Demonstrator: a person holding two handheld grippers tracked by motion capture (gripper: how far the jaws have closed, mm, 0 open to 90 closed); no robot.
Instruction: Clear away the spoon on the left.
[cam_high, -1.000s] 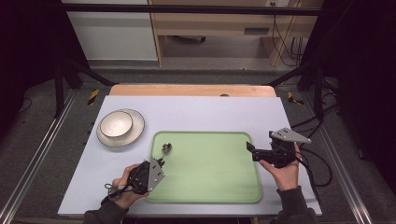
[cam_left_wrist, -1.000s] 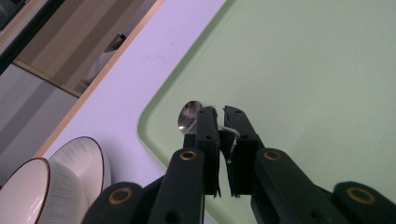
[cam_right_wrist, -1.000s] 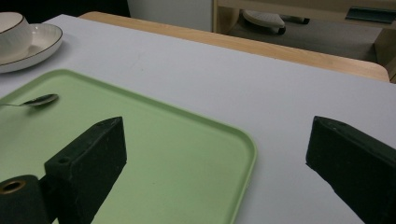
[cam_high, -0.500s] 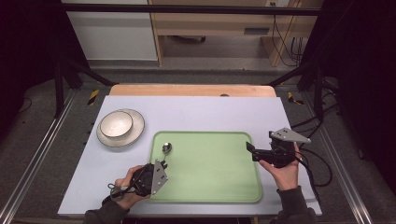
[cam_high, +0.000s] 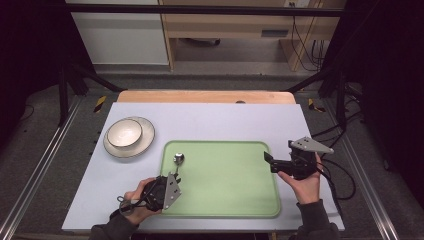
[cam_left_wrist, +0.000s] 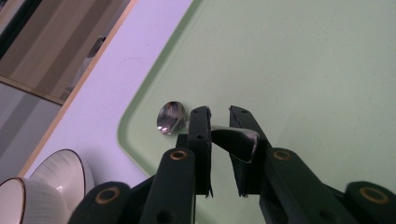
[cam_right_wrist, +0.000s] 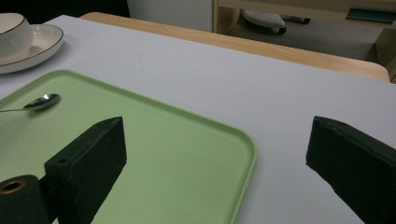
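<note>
Spoon (cam_left_wrist: 171, 116) placement is the step in hand: the left hand-held gripper (cam_left_wrist: 219, 116) has just been opening, its jaws now a narrow gap apart with the spoon's handle between them, the bowl lying on the green tray (cam_left_wrist: 303, 56) near its left rim. Release is best finished by parting the jaws fully before lifting straight up, so that the handle neither snags nor drags. Farther off, the right hand-held gripper (cam_high: 270, 161) hovers wide open and empty at the tray's right edge, and the bowl on its plate (cam_high: 129, 136) stands apart on the worktop (cam_high: 220, 120).
</note>
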